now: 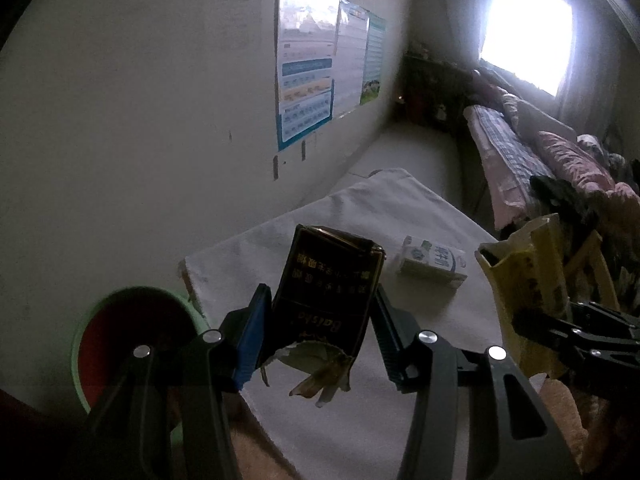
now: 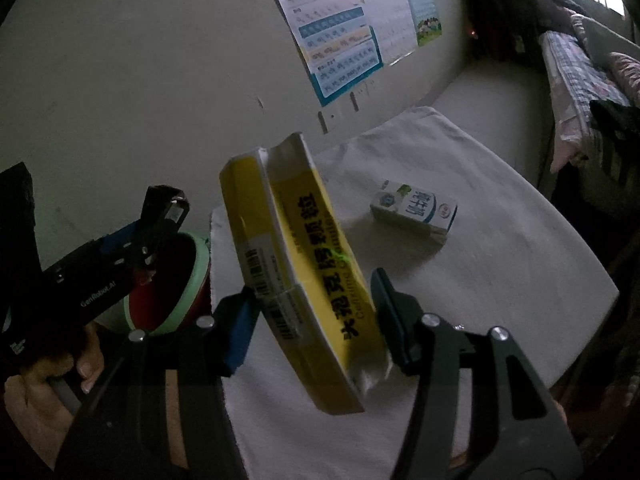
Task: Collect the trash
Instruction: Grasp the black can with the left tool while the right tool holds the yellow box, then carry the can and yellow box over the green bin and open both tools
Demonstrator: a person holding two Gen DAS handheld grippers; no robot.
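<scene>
My left gripper (image 1: 316,316) is shut on a black and gold packet (image 1: 324,296) with a torn lower end, held above the white cloth table (image 1: 360,420). My right gripper (image 2: 316,320) is shut on a yellow medicine box (image 2: 304,264), tilted, also above the table; the box shows at the right of the left wrist view (image 1: 528,292). A small white and blue milk carton (image 1: 434,262) lies on its side on the cloth, beyond both grippers, also in the right wrist view (image 2: 414,212). A green-rimmed bin with a red inside (image 1: 132,340) stands left of the table.
The bin also shows in the right wrist view (image 2: 172,280), under my left gripper body. A wall with posters (image 1: 316,64) runs along the left. A bed with pink and checked bedding (image 1: 532,160) lies at the right under a bright window.
</scene>
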